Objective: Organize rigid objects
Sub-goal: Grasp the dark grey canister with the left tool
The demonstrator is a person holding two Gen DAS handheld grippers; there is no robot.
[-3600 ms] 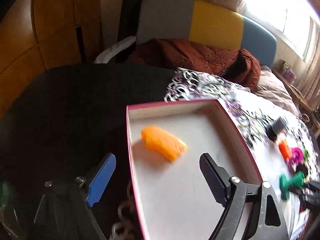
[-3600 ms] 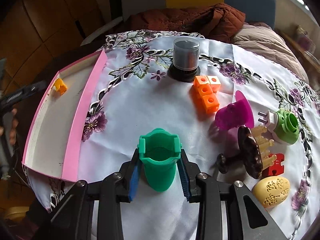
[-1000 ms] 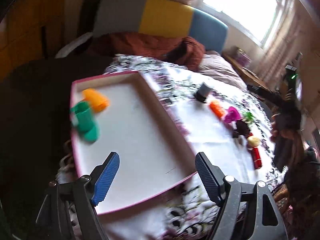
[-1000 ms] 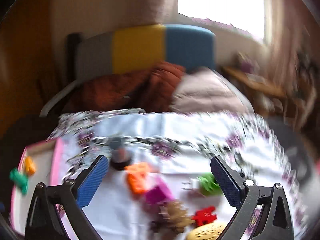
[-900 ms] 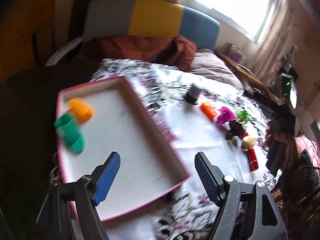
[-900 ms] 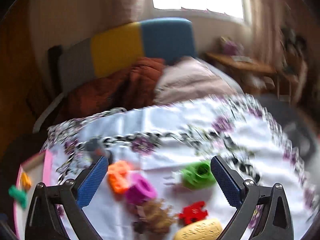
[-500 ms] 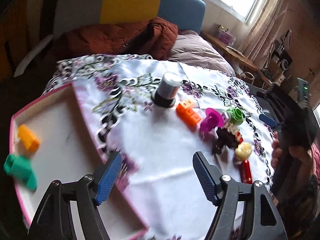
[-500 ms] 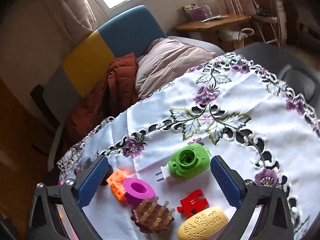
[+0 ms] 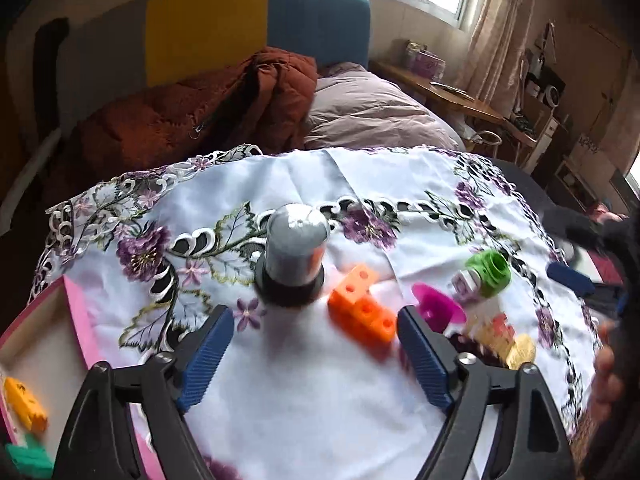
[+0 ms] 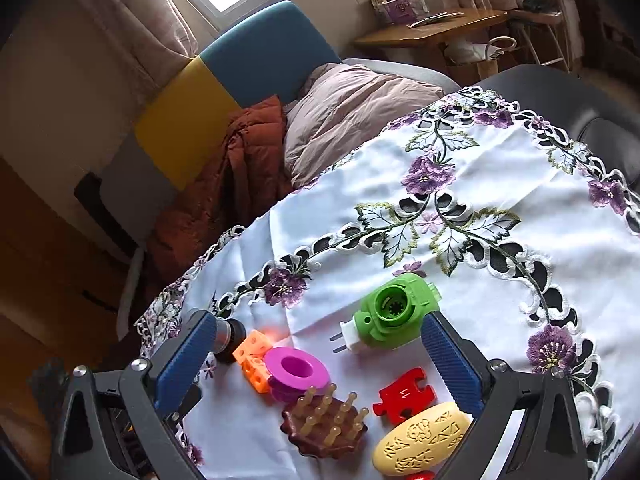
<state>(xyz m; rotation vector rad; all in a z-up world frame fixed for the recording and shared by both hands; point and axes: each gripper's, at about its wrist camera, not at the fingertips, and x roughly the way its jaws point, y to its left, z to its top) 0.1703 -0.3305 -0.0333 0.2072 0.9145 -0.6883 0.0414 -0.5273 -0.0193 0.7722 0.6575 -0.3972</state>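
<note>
Hovering left tool [image 9: 310, 354] and right tool [image 10: 318, 364] both spread empty, green plug [image 10: 394, 312] prongs pointing left.

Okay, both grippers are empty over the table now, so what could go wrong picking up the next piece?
The pieces are crowded: the purple spool touches the orange blocks and sits right beside the brown peg brush, so closing on one may knock another. The tall grey canister might tip if bumped. The left view is blurred, so aiming could be off.
</note>
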